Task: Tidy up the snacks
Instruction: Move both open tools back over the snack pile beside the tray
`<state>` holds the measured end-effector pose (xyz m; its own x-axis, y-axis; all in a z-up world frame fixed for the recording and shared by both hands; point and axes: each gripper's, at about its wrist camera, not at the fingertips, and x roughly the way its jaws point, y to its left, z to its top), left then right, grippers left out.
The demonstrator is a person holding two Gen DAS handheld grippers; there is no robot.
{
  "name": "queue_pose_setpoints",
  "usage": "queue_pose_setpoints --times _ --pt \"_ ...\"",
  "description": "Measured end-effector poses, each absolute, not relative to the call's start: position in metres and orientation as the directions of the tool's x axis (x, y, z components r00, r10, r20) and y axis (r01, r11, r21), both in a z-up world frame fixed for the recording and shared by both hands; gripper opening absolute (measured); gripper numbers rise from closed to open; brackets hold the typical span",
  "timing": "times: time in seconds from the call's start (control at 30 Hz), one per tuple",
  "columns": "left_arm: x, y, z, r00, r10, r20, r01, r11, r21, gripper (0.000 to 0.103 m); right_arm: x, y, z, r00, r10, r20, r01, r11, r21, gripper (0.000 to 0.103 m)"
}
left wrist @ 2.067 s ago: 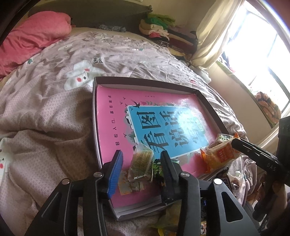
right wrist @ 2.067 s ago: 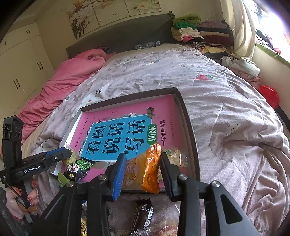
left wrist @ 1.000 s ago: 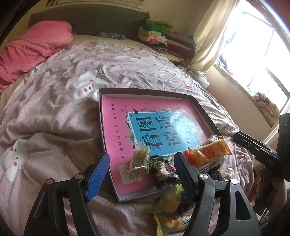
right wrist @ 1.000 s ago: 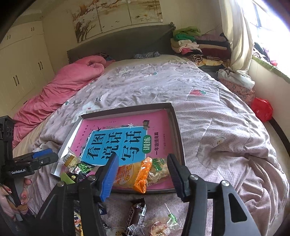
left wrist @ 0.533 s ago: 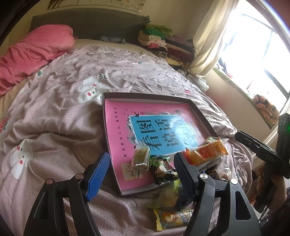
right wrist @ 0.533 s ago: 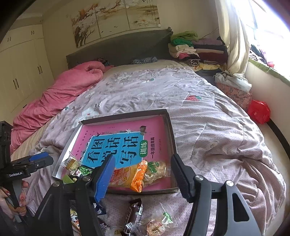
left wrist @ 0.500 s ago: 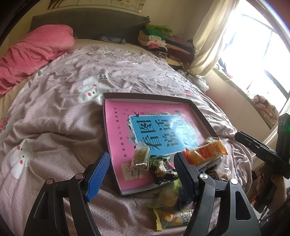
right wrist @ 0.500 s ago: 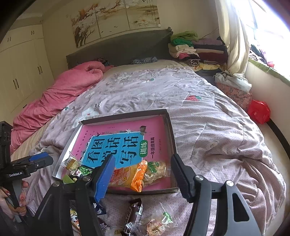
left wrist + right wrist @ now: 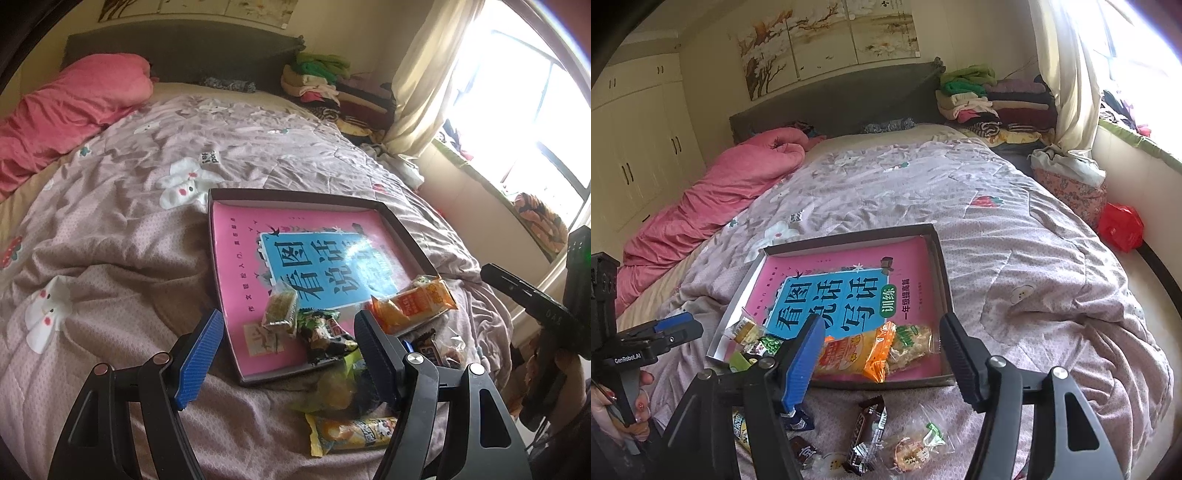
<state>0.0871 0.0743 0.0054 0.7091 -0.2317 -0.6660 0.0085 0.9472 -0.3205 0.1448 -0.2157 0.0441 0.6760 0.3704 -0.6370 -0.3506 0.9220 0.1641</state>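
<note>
shallow box (image 9: 943,280) lies flat on the quilt (image 9: 1015,258) mid-bed, a book (image 9: 846,299) flat inside it filling the floor. in the right wrist view a long snack bag (image 9: 857,352) lies across the box's 6 o'clock edge, a clear-wrapped bar (image 9: 912,341) touching it at 3 o'clock. small packets (image 9: 753,332) cluster in the box's 8 o'clock corner. outside the box at 6 o'clock, on the quilt: a chocolate bar (image 9: 866,432) and a round cookie pack (image 9: 912,446) just beside it at 3 o'clock. rumpled blanket (image 9: 713,199) at 10 o'clock, folded clothes pile (image 9: 982,99) at 1 o'clock by the headboard (image 9: 842,99).
</note>
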Motion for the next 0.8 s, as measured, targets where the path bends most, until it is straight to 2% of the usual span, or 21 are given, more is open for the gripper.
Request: queue_pose_setpoints --times 0.2,0.8 --pt "0.077 0.065 0.010 0.709 -0.229 -0.667 0.013 0.950 -0.313 0.075 0.139 -0.220 0.049 0.675 0.386 -0.628 -0.358 0.916 0.178 0.071" --pt "0.066 0.040 0.008 0.684 -0.248 -0.686 0.041 0.952 -0.303 0.075 0.131 -0.220 0.054 0.669 0.419 -0.614 -0.384 0.902 0.196 0.074"
